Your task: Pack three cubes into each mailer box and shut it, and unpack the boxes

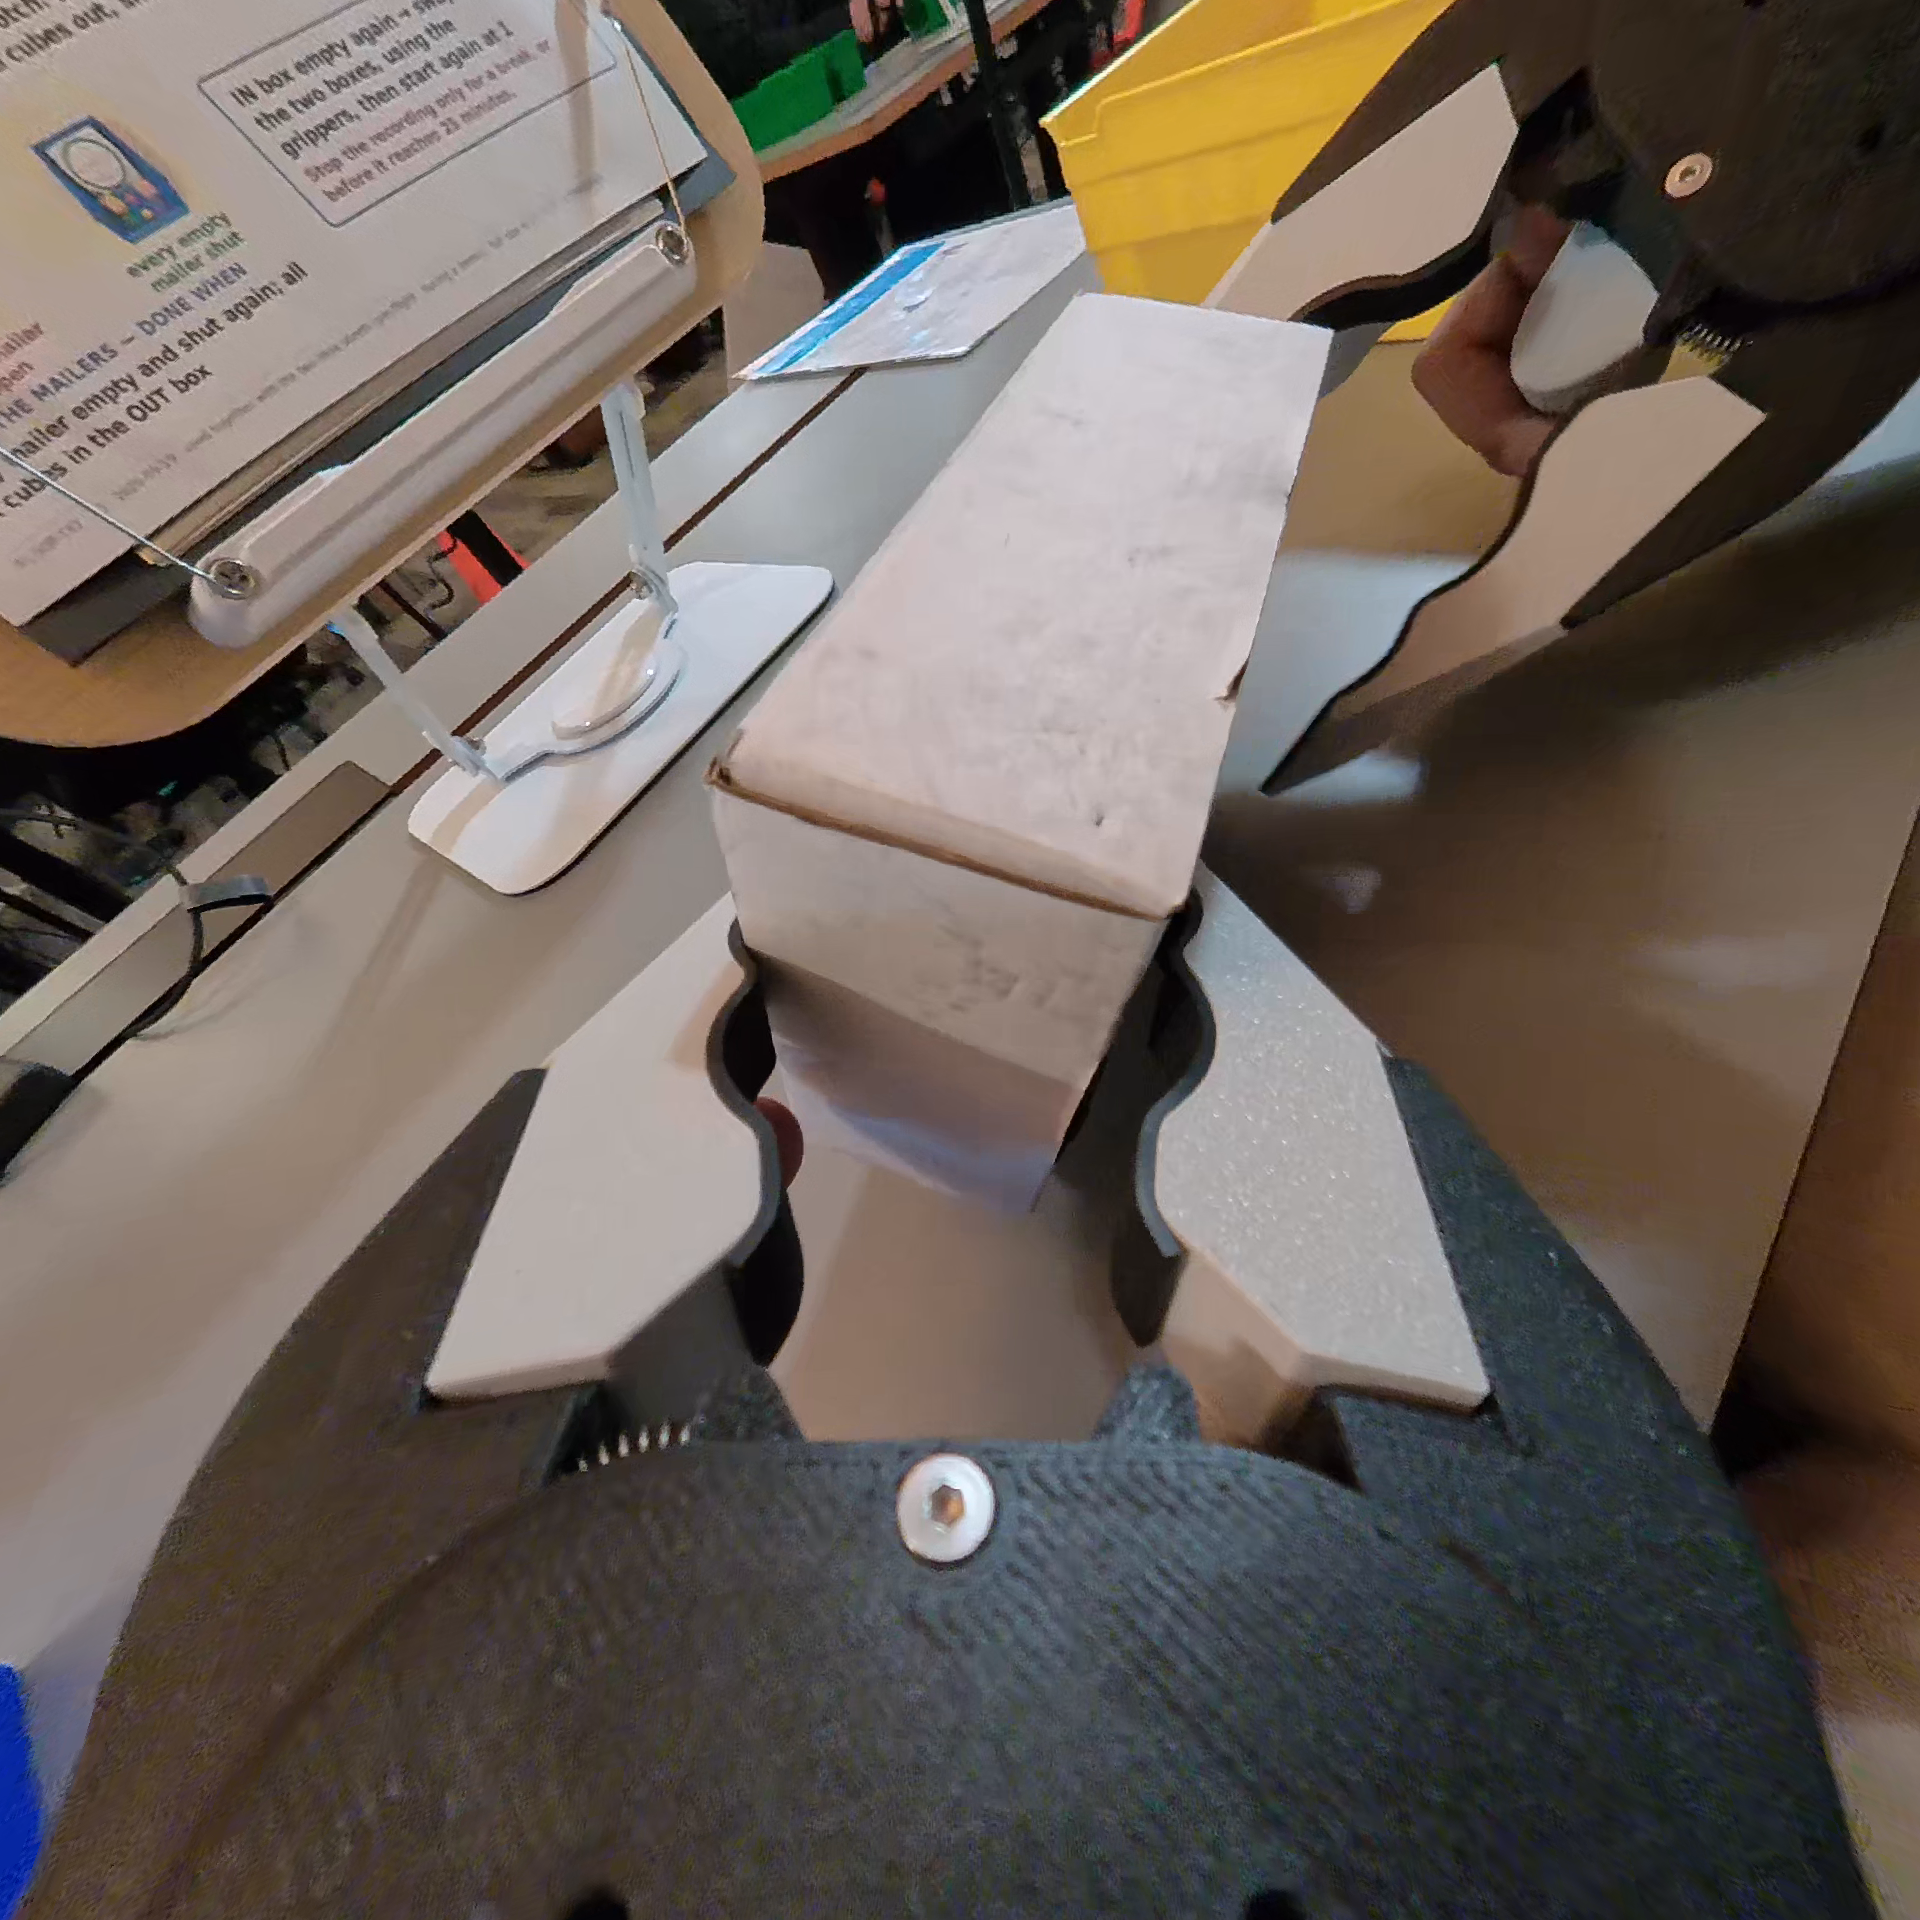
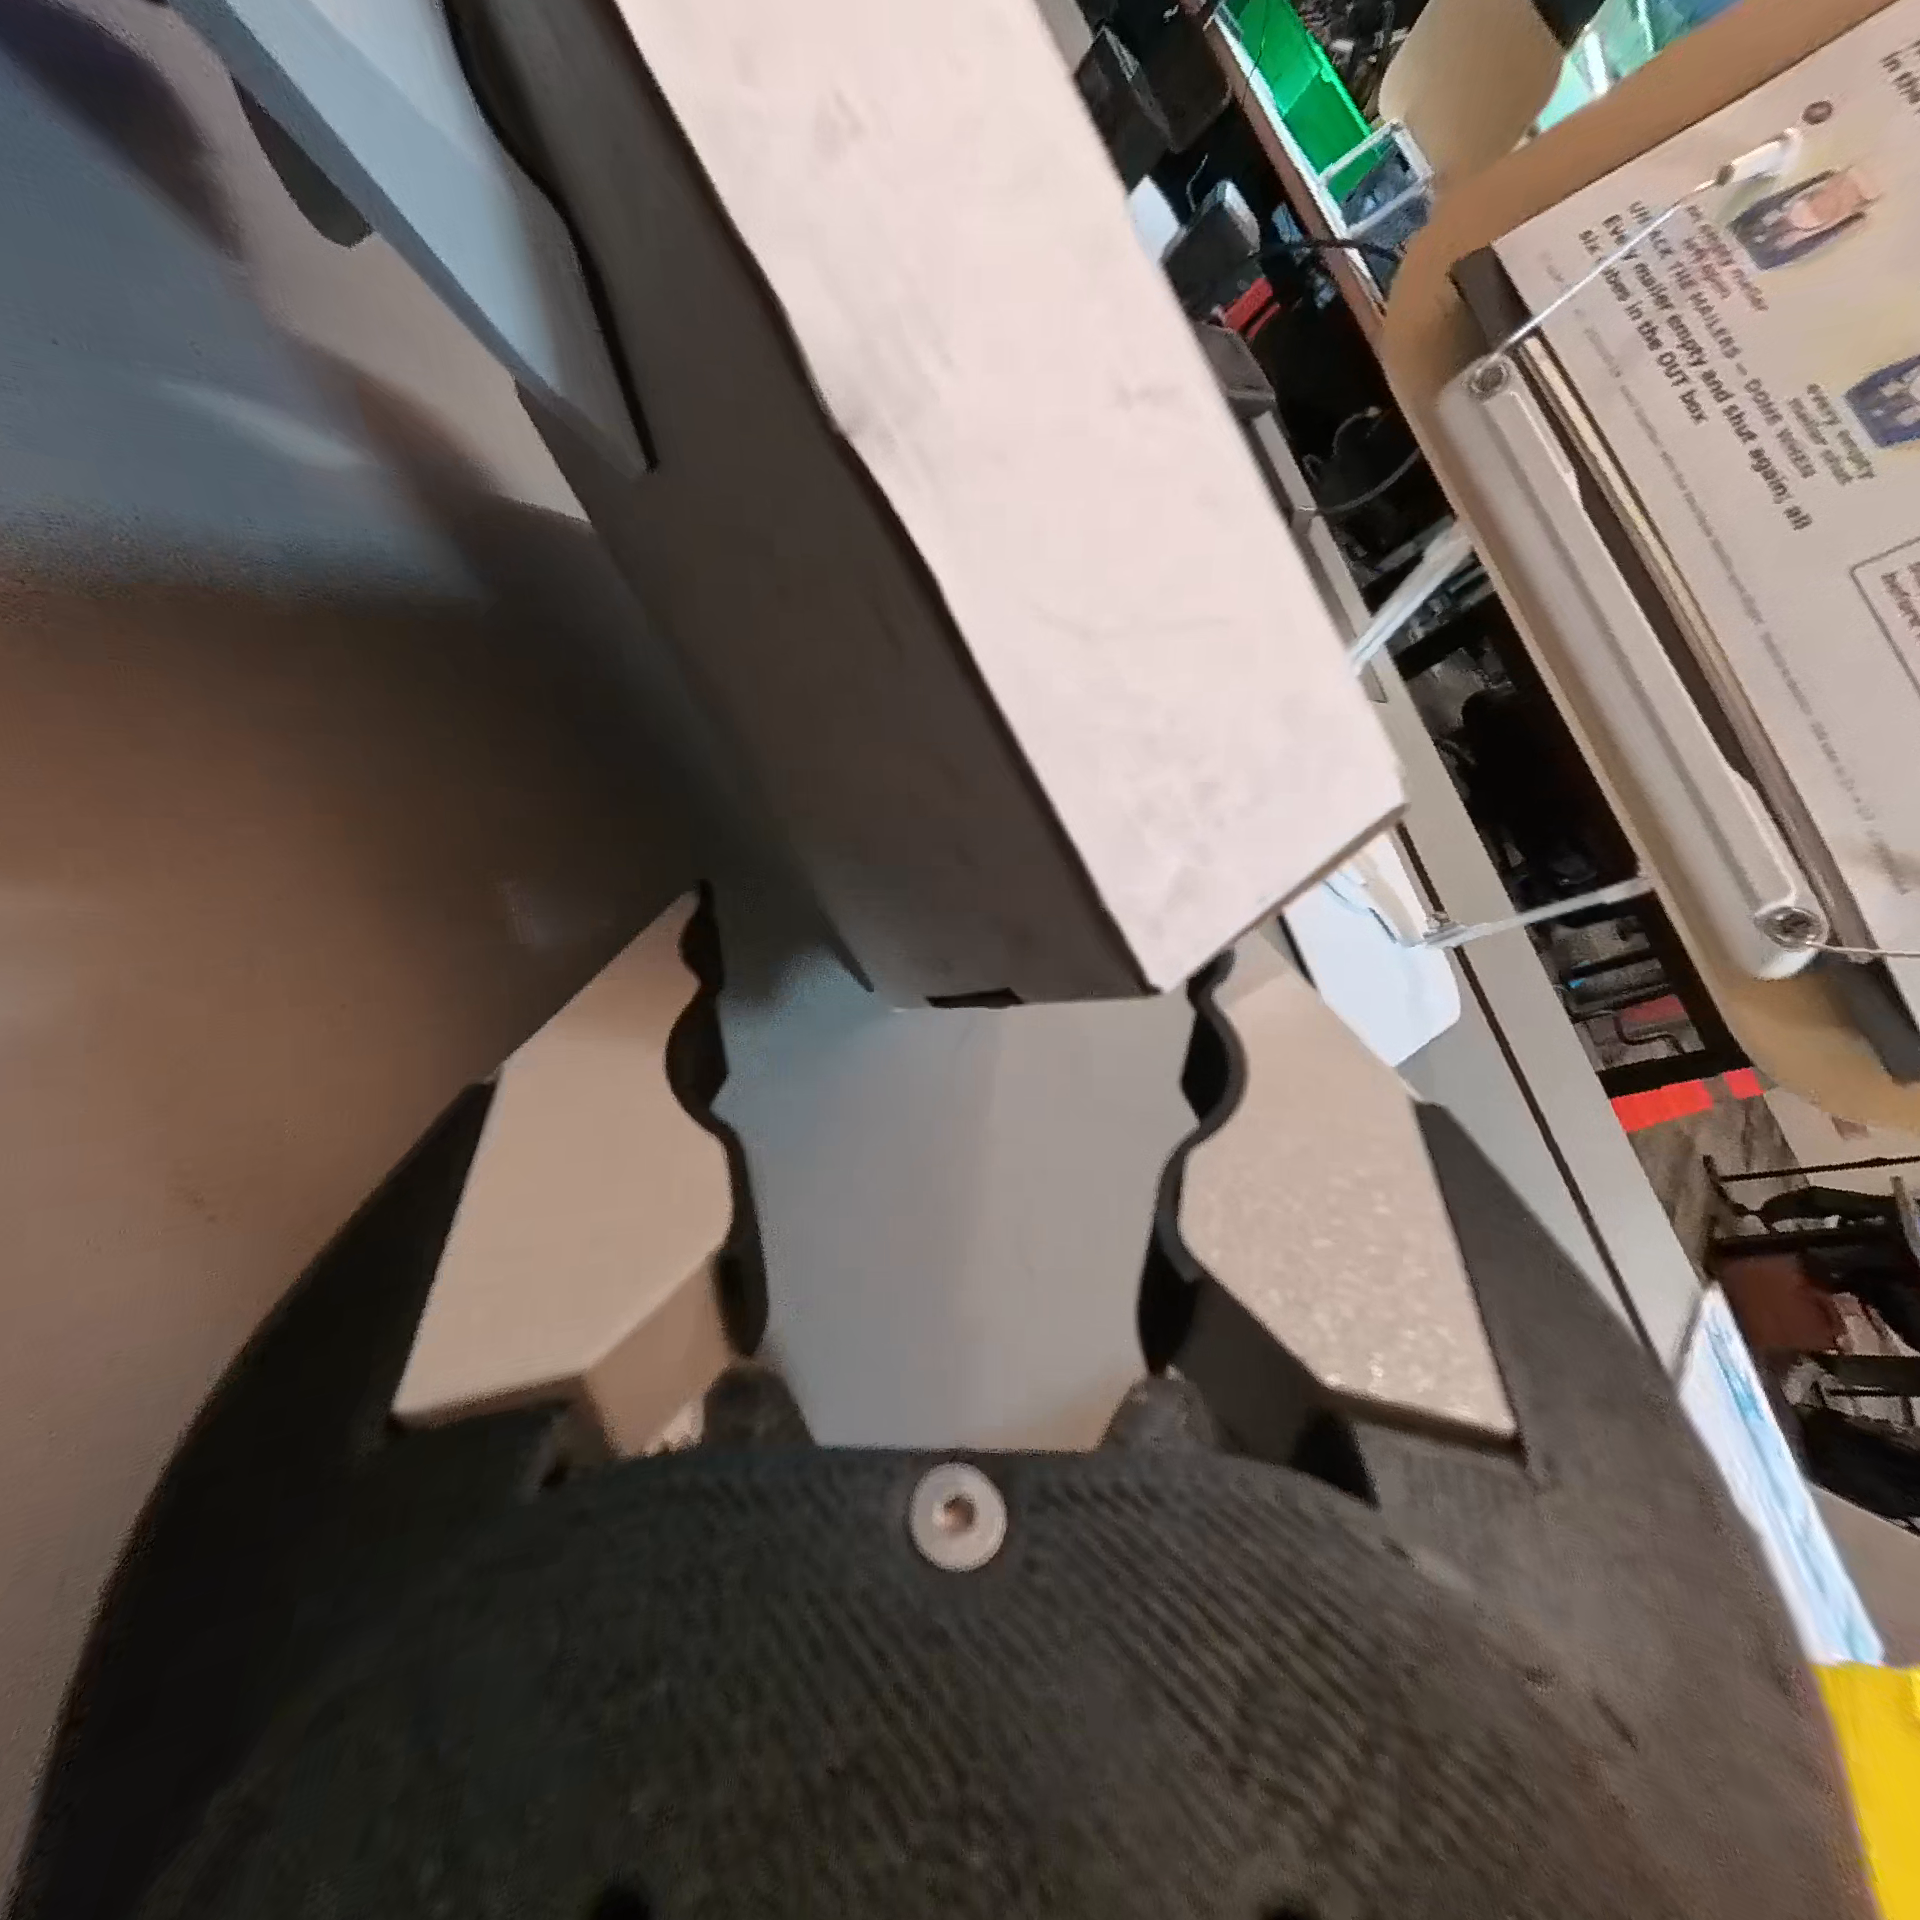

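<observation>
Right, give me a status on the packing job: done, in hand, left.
Done: the long white cardboard mailer box looks shut, its lid flat.
In hand: the left gripper clamps its near end; the right gripper meets the other end, jaws wide, grip unclear.
Left: no cubes or second mailer show, so the count can't be judged; the yellow plastic bin waits behind.
</observation>
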`<state>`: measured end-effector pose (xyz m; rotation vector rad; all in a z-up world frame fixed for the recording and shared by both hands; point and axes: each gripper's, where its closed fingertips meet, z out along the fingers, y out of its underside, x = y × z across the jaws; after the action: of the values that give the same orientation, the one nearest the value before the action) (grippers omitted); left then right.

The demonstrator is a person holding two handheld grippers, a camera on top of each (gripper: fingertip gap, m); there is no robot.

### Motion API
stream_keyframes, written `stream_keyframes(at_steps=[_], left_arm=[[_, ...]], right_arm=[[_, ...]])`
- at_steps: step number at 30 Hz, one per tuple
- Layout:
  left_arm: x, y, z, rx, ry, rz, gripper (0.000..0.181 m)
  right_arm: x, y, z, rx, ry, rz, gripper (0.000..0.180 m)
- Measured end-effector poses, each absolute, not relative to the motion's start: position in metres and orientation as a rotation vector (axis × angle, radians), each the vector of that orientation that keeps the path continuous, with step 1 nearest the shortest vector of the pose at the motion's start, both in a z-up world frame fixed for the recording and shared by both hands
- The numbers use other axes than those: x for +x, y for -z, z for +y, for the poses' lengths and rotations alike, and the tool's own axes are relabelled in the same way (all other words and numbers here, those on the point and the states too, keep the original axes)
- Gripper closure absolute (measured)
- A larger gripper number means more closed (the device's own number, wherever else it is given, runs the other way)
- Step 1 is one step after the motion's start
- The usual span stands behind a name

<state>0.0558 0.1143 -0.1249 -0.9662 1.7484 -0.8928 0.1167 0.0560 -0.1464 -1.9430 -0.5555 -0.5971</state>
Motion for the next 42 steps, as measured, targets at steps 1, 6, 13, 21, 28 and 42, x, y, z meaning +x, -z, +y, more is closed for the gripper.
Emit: stream_keyframes(at_steps=[1,6,13,21,28,42], left_arm=[[0.055,0.124,0.115,-0.962,0.883,1.745,0.108],[0.055,0.116,0.113,-0.920,0.831,1.713,0.108],[0.060,0.120,0.107,-0.893,0.771,1.733,0.109],[0.067,0.124,0.110,-0.915,0.766,1.729,0.109],[0.070,0.124,0.116,-0.914,0.764,1.708,0.109],[0.071,0.128,0.116,-0.945,0.835,1.716,0.110]], right_arm=[[0.115,0.146,0.057,-1.948,0.610,-0.564,0.084],[0.115,0.139,0.056,-1.940,0.701,-0.570,0.070],[0.126,0.143,0.045,-1.974,0.773,-0.554,0.079],[0.130,0.137,0.038,-1.940,0.808,-0.546,0.085],[0.132,0.128,0.037,-1.868,0.870,-0.574,0.089],[0.082,0.098,0.047,-1.695,0.542,-0.531,0.108]])
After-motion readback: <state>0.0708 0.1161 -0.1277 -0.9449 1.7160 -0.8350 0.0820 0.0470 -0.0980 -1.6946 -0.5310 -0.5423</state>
